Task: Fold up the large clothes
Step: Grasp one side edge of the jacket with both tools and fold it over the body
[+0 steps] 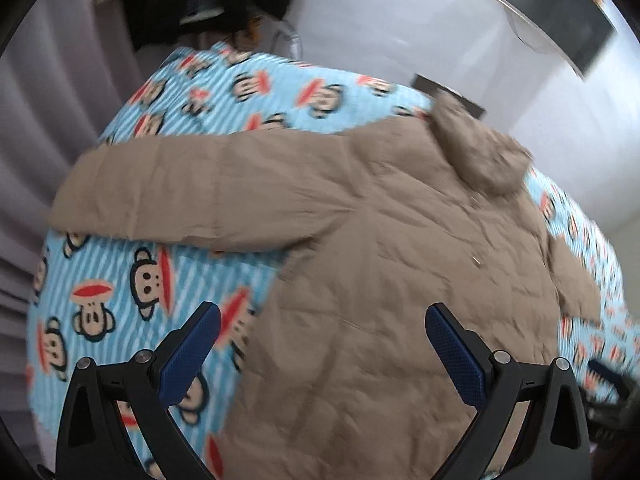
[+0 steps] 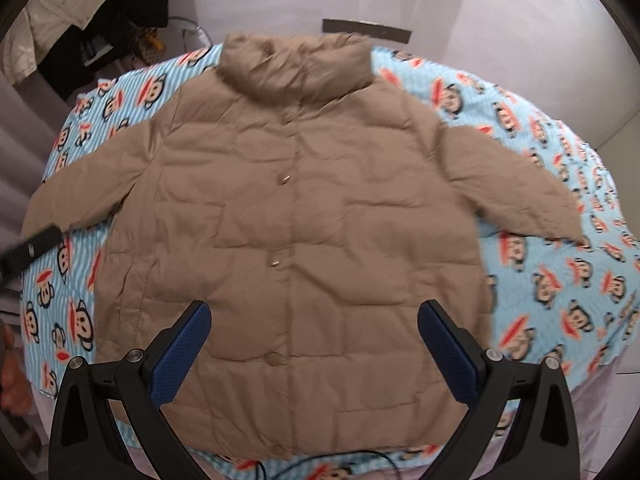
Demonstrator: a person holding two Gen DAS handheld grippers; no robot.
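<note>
A tan quilted jacket [image 2: 304, 216] lies flat and front up on a blue monkey-print sheet [image 2: 560, 280], both sleeves spread out and collar at the far end. It also shows in the left wrist view [image 1: 360, 264], with its left sleeve [image 1: 168, 196] stretched to the left. My left gripper [image 1: 322, 340] is open and empty above the jacket's left side near the hem. My right gripper [image 2: 314, 336] is open and empty above the jacket's lower middle. The left gripper's tip [image 2: 36, 246] shows by the left cuff in the right wrist view.
The sheet [image 1: 120, 288] covers a bed. A pile of dark and white clothes [image 2: 92, 24] sits at the far left corner. A white wall [image 2: 480, 20] stands behind. A black cable [image 2: 320, 462] runs along the near edge.
</note>
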